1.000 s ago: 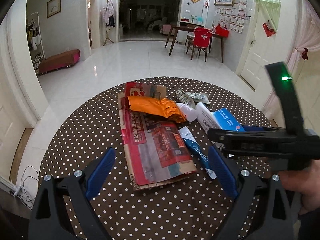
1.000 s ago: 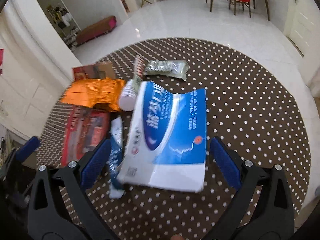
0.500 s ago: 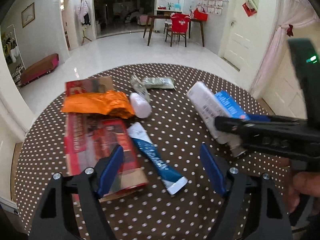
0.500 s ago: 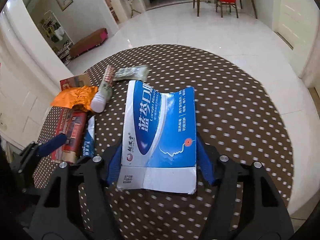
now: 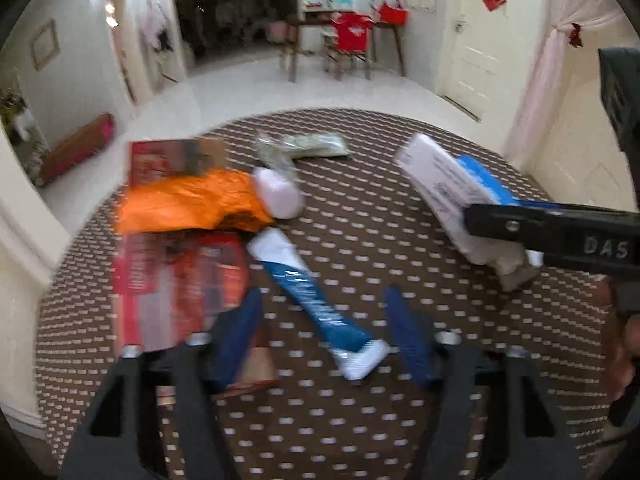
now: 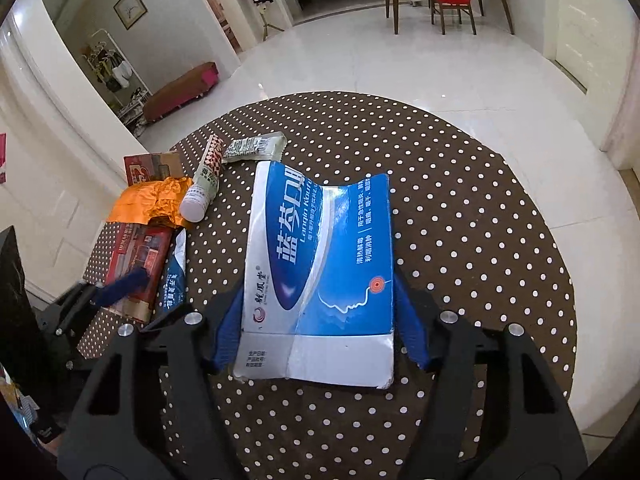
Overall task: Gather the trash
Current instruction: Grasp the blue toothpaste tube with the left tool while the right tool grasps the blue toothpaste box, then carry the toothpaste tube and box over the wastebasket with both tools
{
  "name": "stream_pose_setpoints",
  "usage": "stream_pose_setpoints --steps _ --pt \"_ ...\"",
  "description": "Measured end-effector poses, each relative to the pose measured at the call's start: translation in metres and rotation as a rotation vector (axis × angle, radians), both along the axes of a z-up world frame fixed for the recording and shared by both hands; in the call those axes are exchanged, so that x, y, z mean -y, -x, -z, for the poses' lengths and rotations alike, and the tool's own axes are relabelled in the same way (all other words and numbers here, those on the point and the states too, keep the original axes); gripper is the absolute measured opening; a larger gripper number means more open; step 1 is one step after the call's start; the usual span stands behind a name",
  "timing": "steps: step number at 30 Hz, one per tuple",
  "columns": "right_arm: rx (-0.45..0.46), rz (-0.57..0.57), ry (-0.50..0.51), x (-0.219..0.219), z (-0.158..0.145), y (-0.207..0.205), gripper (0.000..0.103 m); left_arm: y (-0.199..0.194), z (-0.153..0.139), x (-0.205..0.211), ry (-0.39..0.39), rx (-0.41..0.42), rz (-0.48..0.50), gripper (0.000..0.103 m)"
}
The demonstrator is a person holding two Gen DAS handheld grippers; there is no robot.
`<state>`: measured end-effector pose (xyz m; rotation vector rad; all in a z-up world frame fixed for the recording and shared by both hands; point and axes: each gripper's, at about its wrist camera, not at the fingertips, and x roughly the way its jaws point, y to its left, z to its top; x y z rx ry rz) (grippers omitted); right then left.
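A: Holding the blue-and-white box [image 6: 320, 276] in our right gripper [image 6: 318, 320], both blue pads pressed on its long sides, box flattened and creased down the middle. Seen from the left wrist cam the same box [image 5: 452, 188] sits at 2 o'clock, raised off the tablecloth [image 6: 480, 240].

B: And our left gripper [image 5: 324, 332]?

A: Jaws partway apart, they've just been closing. The blue-and-white tube [image 5: 308, 292] lies btwn them, crimped white end nearest us, pointing to 11 o'clock. Frame's blurred, but we see a gap on each side of the tube, so pads aren't on it yet.

B: Rest of the trash?

A: All on the brown polka-dot cloth, left half. Orange foil wrapper [image 6: 148, 200] at 10 o'clock from the held box, lying over a flat red carton [image 6: 136, 260]. White-capped tube [image 6: 202, 192] just beside the foil, cap toward us. Small greenish sachet [image 6: 254, 146] at 11 o'clock, touching that tube's far end.

B: Whose hand at the edge?

A: Ours, approx 4 o'clock in the left cam: hand [image 5: 626, 356] on the right gripper's grip.
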<state>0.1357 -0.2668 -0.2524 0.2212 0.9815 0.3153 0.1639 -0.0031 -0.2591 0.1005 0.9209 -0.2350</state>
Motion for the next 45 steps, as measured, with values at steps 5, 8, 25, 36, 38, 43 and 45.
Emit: stream_pose_setpoints --steps 5,8,25,36,38,43,45 --pt "0.012 0.01 0.0 0.008 -0.007 0.004 0.065 -0.002 0.009 0.012 -0.031 -0.005 -0.024 0.054" --pt "0.016 0.01 0.007 0.011 -0.008 0.007 0.065 -0.005 0.009 0.01 -0.03 -0.005 -0.051 0.054" --pt "0.052 0.073 -0.013 0.037 -0.019 0.02 0.065 -0.002 -0.011 0.016 0.1 0.014 0.048 0.008" --pt "0.143 0.194 -0.028 0.094 -0.054 0.035 0.065 -0.02 -0.063 0.095 0.118 0.114 0.192 0.008" --pt "0.158 0.225 -0.037 0.108 -0.059 0.039 0.065 -0.019 -0.069 0.114 0.122 0.125 0.223 0.008" --pt "0.189 0.351 -0.048 0.164 -0.068 0.055 0.065 -0.021 -0.078 0.166 0.138 0.13 0.314 0.008" --pt "0.182 0.408 -0.047 0.189 -0.065 0.061 0.065 -0.025 -0.078 0.189 0.146 0.113 0.351 0.008"
